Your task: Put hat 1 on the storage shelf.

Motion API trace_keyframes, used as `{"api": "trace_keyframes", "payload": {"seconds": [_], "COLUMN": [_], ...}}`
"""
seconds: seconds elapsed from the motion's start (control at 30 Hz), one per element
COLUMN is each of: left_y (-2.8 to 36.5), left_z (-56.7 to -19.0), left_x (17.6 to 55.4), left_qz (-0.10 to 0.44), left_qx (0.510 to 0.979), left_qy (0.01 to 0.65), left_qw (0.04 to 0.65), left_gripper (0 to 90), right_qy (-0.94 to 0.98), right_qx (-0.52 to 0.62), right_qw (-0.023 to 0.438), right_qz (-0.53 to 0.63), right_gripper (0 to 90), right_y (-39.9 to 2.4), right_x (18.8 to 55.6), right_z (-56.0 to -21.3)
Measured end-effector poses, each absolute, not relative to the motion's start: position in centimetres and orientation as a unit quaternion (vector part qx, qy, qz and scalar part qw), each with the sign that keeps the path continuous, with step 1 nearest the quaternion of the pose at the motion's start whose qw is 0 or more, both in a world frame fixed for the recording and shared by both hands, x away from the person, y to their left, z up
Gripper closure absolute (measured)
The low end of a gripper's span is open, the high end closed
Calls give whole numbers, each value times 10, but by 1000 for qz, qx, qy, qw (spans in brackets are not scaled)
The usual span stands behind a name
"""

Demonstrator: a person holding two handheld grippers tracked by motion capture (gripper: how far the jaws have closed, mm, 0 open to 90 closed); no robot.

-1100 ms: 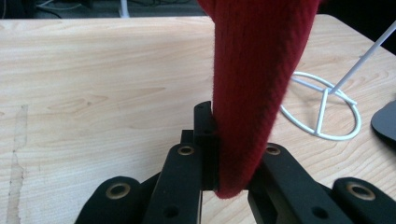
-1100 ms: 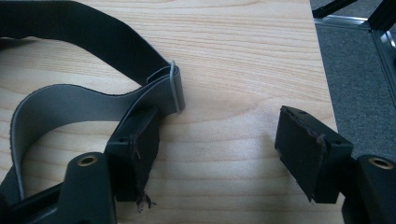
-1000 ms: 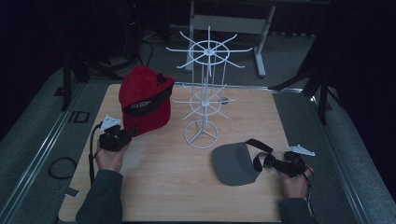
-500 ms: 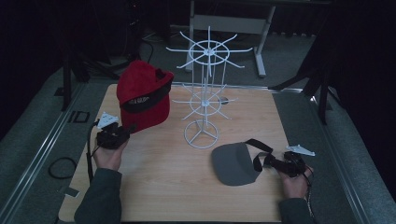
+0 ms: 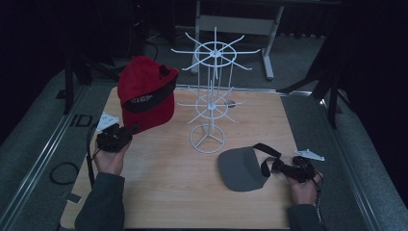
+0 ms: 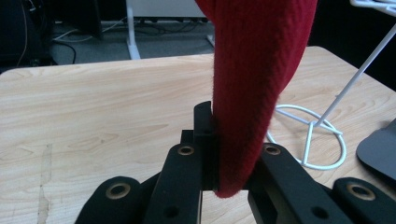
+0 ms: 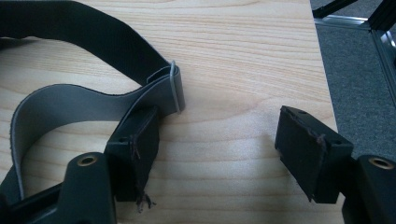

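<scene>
The left gripper (image 5: 115,138) clamps the lower edge of 1 red cap (image 5: 146,91), which rises above and beyond its jaws, off the table (image 5: 159,192). Just right of that cap stands 1 white wire rack (image 5: 211,96), its ring base between the 2 grippers. The right gripper (image 5: 299,168) gapes wide, empty; 1 grey visor (image 5: 240,168) lies just left, its strap (image 7: 93,100) against the left jaw.

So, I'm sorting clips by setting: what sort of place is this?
Probably a lab recording station: a wooden table in a metal frame, dark surroundings, and a white wire rack with caps as props.
</scene>
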State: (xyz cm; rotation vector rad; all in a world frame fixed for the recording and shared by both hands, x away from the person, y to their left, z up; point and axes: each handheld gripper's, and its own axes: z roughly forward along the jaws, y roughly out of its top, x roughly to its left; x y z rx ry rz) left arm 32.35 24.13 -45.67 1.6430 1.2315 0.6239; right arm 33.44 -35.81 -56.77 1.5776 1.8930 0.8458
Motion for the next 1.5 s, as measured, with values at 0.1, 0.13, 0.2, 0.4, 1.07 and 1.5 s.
{"api": "trace_keyframes", "payload": {"seconds": [0.1, 0.13, 0.2, 0.4, 1.07, 1.5], "left_y": [241, 241, 242, 242, 243, 243], "left_z": [-454, -451, -449, -442, -418, -405], "left_x": [323, 322, 321, 319, 312, 309], "left_qz": [257, 260, 262, 268, 275, 272], "left_qx": [673, 670, 668, 661, 642, 631], "left_qy": [502, 501, 501, 499, 488, 480], "left_qw": [478, 482, 484, 492, 524, 545], "left_gripper": [860, 860, 860, 859, 859, 859], "right_qy": [701, 701, 701, 701, 701, 701], "right_qx": [584, 584, 584, 584, 584, 584], "right_qw": [265, 265, 265, 264, 264, 264], "right_qz": [313, 313, 313, 313, 313, 313], "right_gripper": [303, 303, 303, 303, 302, 302], "right_y": [-358, -358, -358, -358, -358, -358], "right_x": [334, 334, 334, 334, 334, 334], "right_z": [-568, -568, -568, -568, -568, -568]}}
